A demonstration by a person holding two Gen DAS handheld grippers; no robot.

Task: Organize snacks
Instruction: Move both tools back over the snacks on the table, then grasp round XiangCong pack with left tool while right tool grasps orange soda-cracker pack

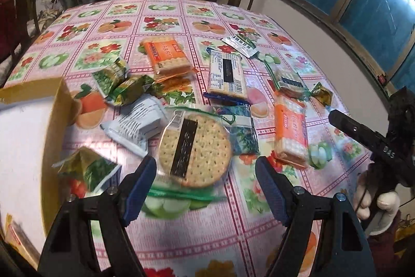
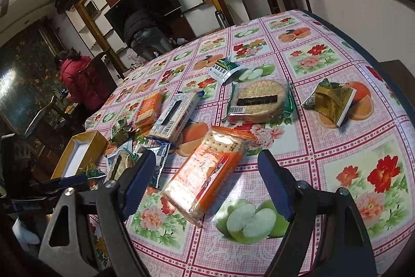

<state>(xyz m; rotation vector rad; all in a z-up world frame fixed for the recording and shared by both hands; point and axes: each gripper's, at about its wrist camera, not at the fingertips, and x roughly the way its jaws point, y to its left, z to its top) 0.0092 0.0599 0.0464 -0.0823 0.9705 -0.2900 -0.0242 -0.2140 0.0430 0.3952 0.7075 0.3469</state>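
Note:
In the left wrist view my left gripper (image 1: 206,183) is open just above the table, with a round cracker pack (image 1: 194,149) lying right in front of its blue fingers and not touched. An open yellow box (image 1: 55,121) with a white inside stands at the left, a green-gold packet (image 1: 85,168) at its edge. In the right wrist view my right gripper (image 2: 206,181) is open, and an orange cracker pack (image 2: 207,170) lies flat on the cloth between its fingers without being pressed.
Several more packs lie scattered on the flowered tablecloth (image 2: 350,173): a second round cracker pack (image 2: 259,100), a gold packet (image 2: 332,100), a blue-edged cracker pack (image 1: 227,74) and a white packet (image 1: 137,121). A gloved hand (image 1: 376,204) is at the right edge. A person in red (image 2: 77,79) stands beyond the table.

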